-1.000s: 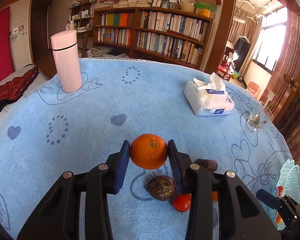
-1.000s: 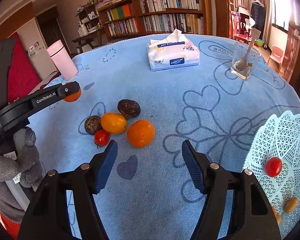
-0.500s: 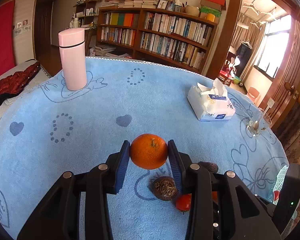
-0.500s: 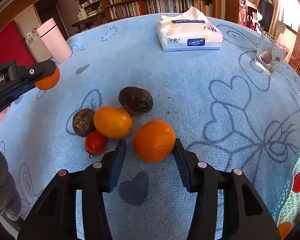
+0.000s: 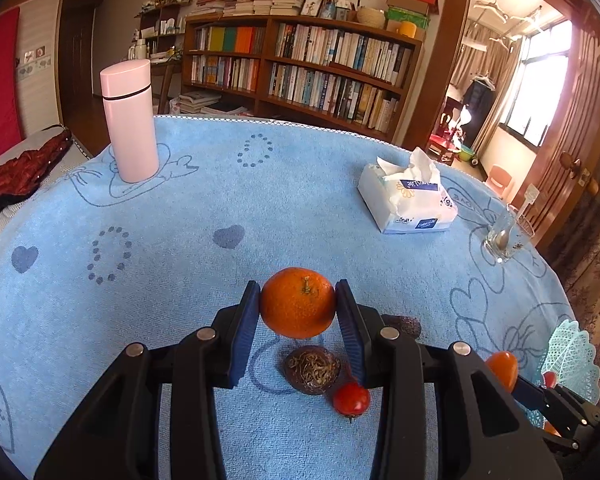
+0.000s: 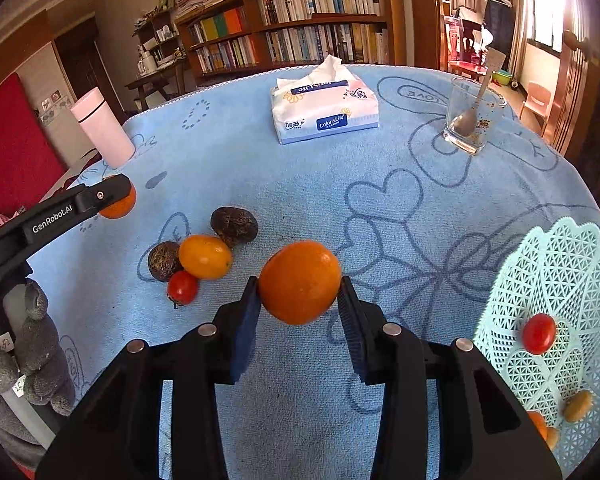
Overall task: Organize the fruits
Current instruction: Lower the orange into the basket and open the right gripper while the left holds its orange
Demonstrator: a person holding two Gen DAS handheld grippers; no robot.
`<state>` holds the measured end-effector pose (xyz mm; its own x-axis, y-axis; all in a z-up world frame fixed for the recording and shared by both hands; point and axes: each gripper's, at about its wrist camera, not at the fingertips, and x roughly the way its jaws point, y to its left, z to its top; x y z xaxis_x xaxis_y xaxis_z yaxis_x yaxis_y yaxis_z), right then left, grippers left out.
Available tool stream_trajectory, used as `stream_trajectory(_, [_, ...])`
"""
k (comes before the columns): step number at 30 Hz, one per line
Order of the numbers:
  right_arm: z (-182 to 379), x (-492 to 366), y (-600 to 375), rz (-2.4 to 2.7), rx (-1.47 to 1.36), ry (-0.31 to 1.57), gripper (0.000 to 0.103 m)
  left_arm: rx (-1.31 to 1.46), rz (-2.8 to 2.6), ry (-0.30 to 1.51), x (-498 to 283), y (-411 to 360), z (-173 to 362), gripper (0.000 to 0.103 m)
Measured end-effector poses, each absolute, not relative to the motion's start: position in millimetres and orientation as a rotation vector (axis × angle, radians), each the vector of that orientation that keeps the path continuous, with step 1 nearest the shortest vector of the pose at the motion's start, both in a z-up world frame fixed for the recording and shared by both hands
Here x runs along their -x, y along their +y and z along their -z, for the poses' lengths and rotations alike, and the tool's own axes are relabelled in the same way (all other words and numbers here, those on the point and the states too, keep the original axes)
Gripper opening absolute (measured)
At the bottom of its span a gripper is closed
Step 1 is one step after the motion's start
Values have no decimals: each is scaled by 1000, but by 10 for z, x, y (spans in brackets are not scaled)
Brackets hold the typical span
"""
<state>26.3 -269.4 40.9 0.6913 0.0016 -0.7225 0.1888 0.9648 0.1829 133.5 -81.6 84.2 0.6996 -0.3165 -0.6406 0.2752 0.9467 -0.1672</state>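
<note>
Oranges are sitting clamped in both tools at once. The left gripper (image 5: 298,320) is squeezing a stemmed orange (image 5: 298,303) between its blue pads, holding it clear above the blue tablecloth (image 5: 228,200). Below it on the cloth are lying a dark wrinkled fruit (image 5: 312,369) and a small red tomato (image 5: 351,399), with a second dark fruit (image 5: 404,325) peeking out just behind the right-hand finger.

The right gripper (image 6: 300,312) is pinching a smooth orange (image 6: 299,281) the same way, lifted off the cloth. To its left a little cluster is resting together: a yellow-orange fruit (image 6: 205,256) touching a dark round fruit (image 6: 163,261) and a red tomato (image 6: 182,287), with another dark fruit (image 6: 234,226) just behind. At the far right a pale green lattice tray (image 6: 560,264) is lying on the table edge, holding a red tomato (image 6: 539,333) and a few small orange pieces (image 6: 578,405).

Farther back a tissue pack (image 6: 324,110), a glass with a spoon (image 6: 470,120) and a pink flask (image 6: 102,132) are standing well apart from the fruit.
</note>
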Motion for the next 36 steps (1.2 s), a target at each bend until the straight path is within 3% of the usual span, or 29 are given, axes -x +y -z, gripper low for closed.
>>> stream_trajectory(12, [-664,367,-3226,259,-309,719,40,22,381,709,-1184,-999,-885,39])
stream_trajectory(36, [-492,1054,-4116,524,-475,725,42,-59,526,697,-812,-1463,-907,39])
